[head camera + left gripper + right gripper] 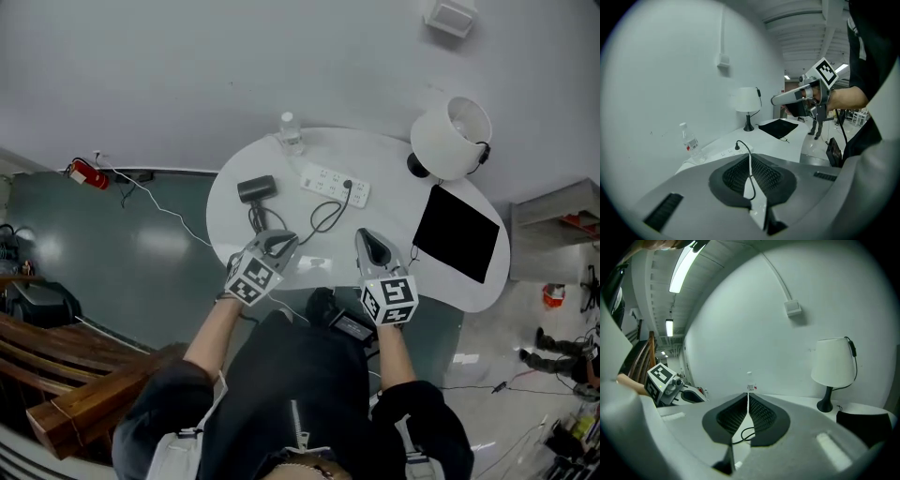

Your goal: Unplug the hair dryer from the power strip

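A white power strip (335,184) lies across the back of the white table (469,291). A black plug (348,185) sits in it, and its cable (323,216) loops toward the dark hair dryer (256,188) on the table's left. Both grippers hover over the near edge, short of the strip. My left gripper (281,242) is shut and holds nothing. My right gripper (366,236) is also shut and holds nothing. In the left gripper view, the strip (724,151) and plug (738,146) show beyond the shut jaws. In the right gripper view, a loop of cable (747,433) shows below the jaws.
A clear water bottle (292,131) stands at the table's back edge. A white lamp (452,136) stands at the back right. In front of the lamp lies a black mat (456,232). A red object (86,173) and a thin cord lie on the floor at left.
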Tool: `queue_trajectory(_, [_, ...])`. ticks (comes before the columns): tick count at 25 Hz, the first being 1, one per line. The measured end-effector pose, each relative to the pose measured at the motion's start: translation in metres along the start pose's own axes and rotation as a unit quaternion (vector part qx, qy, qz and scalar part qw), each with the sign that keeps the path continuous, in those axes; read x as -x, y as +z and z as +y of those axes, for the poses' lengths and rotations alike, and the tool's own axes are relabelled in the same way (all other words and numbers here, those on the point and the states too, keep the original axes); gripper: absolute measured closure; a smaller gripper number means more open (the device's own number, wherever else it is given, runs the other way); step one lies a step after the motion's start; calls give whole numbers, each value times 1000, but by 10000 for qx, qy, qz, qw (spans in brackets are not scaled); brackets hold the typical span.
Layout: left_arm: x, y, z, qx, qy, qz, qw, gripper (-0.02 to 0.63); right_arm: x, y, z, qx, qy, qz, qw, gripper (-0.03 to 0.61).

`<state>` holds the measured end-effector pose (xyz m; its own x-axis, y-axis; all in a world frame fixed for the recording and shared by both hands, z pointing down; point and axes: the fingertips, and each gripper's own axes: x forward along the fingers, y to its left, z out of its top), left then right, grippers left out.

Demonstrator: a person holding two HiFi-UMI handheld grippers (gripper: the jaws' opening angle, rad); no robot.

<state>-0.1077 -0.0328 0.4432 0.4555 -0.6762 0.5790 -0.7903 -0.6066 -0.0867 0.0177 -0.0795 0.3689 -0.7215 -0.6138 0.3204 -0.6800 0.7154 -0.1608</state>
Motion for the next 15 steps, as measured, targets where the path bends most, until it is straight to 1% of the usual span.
queue_trajectory(3, [-13, 5, 9, -100, 119, 243, 9996, 601, -12, 2, -18, 9, 179, 51, 9998, 572])
queue_trajectory(6, [-26, 7, 15, -282, 167, 491, 9983, 601, -23, -3, -37, -22, 278, 119, 9995, 572])
queue_trajectory(10, [-45, 12, 23, -603, 161, 699, 9956, 601, -36, -14, -62, -103, 303, 209, 9993, 572])
queue_trajectory(15, [-65, 11, 40, -997, 61, 970, 9903, 601, -47, -23, -74, -174, 329, 325, 9988, 572])
